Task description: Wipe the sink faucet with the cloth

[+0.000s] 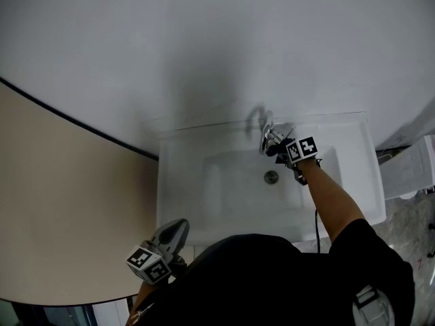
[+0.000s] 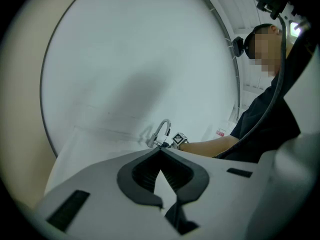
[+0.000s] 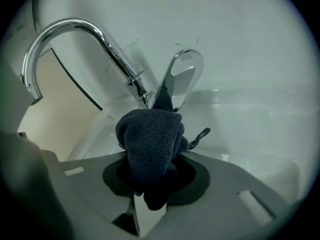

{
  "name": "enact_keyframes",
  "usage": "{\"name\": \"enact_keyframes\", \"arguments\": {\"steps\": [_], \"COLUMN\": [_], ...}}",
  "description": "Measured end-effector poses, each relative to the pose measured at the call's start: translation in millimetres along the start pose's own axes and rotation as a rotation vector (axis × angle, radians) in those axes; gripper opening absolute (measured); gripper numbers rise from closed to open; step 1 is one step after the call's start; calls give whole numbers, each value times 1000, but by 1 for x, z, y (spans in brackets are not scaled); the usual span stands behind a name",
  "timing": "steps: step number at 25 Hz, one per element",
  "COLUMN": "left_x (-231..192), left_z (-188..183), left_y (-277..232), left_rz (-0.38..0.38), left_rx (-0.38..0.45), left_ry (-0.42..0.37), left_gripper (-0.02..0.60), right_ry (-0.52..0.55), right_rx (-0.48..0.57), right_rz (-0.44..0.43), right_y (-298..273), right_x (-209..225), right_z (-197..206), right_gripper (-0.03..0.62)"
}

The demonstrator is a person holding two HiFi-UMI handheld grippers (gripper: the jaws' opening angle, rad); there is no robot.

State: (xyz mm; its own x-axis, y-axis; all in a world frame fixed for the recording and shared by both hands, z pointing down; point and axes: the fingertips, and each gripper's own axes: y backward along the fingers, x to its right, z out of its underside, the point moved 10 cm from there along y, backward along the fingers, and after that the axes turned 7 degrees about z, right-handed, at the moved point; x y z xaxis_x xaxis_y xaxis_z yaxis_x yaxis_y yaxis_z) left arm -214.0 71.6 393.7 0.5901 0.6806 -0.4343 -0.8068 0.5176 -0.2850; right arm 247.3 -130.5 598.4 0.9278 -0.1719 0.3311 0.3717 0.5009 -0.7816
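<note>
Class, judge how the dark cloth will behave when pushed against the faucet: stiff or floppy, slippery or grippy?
Probably floppy: the cloth sits bunched in a rounded wad. Its nubby weave likely drags rather than slides on the shiny faucet.

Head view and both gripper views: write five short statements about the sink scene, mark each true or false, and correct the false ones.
1. The right gripper is shut on a dark cloth. True.
2. The faucet has a curved chrome spout. True.
3. The left gripper holds a sponge. False: its jaws are together with nothing between them.
4. The cloth lies loose in the white sink. False: it is bunched in the right gripper, close by the faucet's base.
5. Both grippers are at the faucet. False: only the right one is; the left gripper is back by the sink's near left corner.
</note>
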Motion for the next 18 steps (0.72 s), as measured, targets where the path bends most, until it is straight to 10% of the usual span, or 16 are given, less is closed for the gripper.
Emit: {"name": "enact_keyframes", "arguments": {"steps": [9,15,18], "left_x": [-8,-16,-18], "left_z": [4,7,10], "left_y": [-3,-2,1], "left_rz": [22,34,27], "left_rx": [55,53,66], "left_ry": [39,17,31], "left_gripper": [-9,-9,-9], "right_ry": [152,584,908], "right_rx": [52,150,-52], "right_rz": [133,305,406], "right_y": [65,102,67], "right_x": [29,-15,-41], "right_z": [-57,-111,-120], "right_gripper": [100,100,100]}}
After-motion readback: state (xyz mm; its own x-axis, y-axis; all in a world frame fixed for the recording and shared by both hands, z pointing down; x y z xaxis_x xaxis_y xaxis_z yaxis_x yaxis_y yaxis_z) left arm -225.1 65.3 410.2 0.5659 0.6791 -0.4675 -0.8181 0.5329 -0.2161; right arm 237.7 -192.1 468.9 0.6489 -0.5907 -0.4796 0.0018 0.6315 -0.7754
